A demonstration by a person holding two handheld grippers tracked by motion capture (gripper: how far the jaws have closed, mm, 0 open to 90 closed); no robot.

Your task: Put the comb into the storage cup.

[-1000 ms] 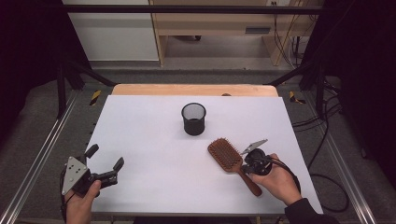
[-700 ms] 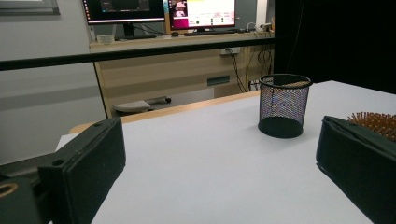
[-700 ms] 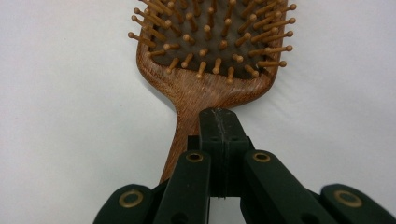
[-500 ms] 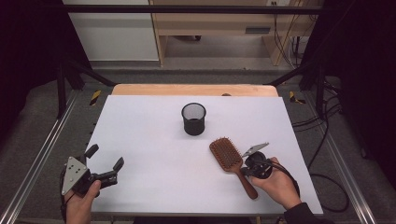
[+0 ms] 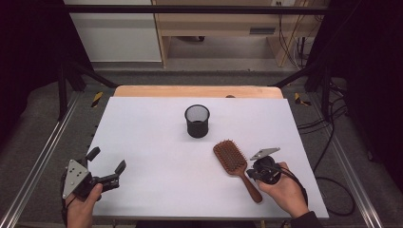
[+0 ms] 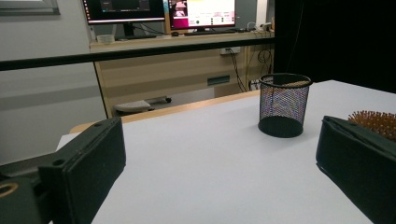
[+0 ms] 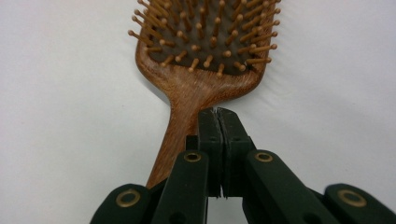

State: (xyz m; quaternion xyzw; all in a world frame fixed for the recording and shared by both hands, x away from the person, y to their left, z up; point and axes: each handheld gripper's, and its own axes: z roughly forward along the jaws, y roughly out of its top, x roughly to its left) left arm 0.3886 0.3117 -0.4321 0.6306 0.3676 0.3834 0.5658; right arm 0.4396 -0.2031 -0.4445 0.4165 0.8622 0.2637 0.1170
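The wooden hairbrush (image 5: 235,164) lies bristles-up on the white table (image 5: 157,128), in its near right part, head toward the black mesh cup (image 5: 196,120) and handle angled back toward the person's right hand (image 5: 285,190). The right gripper (image 5: 252,172) sits just beside the handle. In the right gripper view its two black jaws are pressed together with nothing between them, their tips over the neck of the brush where the handle widens into the head; whether they touch the wood cannot be told. The left gripper (image 5: 105,164) rests well apart at the near left corner, its jaws spread wide.

The right gripper view shows the brush's grain, a warm reddish brown, and rows of round-tipped wooden pins set in a dark cushion. The left gripper view shows the cup standing upright between the open jaws farther off, with a few pins of the brush peeking over the right jaw.
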